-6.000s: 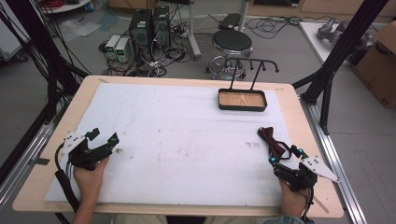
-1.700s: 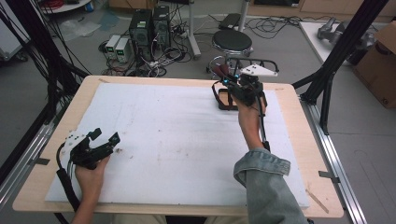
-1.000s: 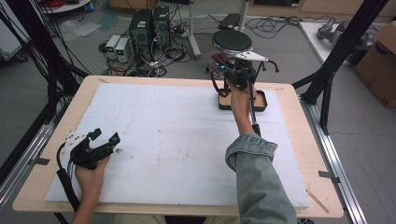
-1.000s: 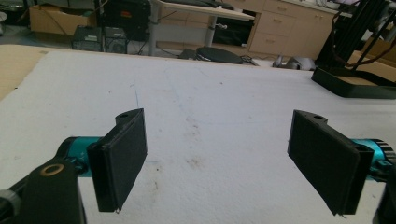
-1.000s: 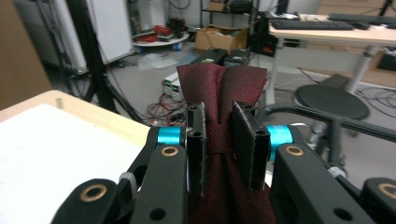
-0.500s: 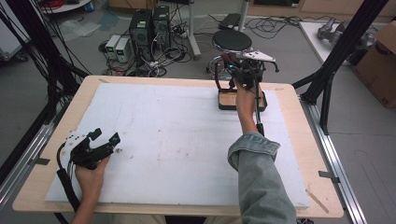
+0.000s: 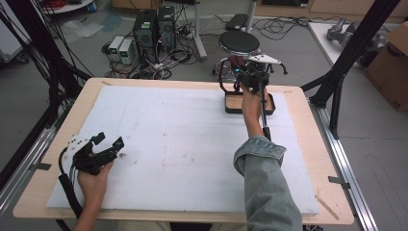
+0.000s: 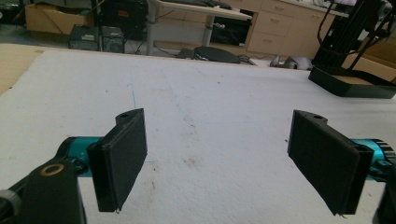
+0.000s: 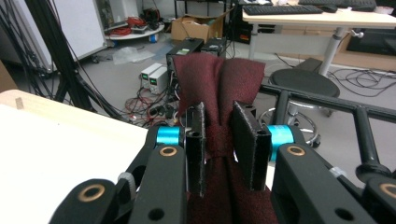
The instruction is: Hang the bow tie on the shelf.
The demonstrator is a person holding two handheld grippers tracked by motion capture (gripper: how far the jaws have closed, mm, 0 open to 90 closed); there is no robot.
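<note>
Maroon cloth (image 9: pixel 219 93) sits pinched between the jaws of the right hand-held gripper (image 9: pixel 223 144), bunched at the pinch and fanning out above it in the right gripper view; in the high view the same right hand-held gripper (image 7: pixel 250 72) is held up at the far edge of the tabletop (image 7: pixel 298 144), above a small black tray (image 7: pixel 269 107) with a wooden floor, and the dark red cloth (image 7: pixel 235 61) shows just at the gripper's left; a black rod frame (image 9: pixel 327 105) runs across just beyond the jaws in the right gripper view, and in the high view thin black uprights (image 7: pixel 222 79) rise from the tray beside the hand; the right arm reaches forward in a denim sleeve (image 7: pixel 267 183); the left hand-held gripper (image 7: pixel 107 144) rests low on the white sheet (image 7: pixel 168 139) near the near-left corner, held by the left hand (image 7: pixel 91 178); in the left gripper view the left hand-held gripper (image 8: pixel 219 154) has its two black pads spread wide with nothing between them, the stained white sheet (image 8: pixel 210 107) beneath; the black tray (image 8: pixel 350 84) lies far off at the upper right there; beyond the tabletop stand a round black stool (image 7: pixel 239 42) and computer towers (image 7: pixel 154 26) amid cables on the floor.
</note>
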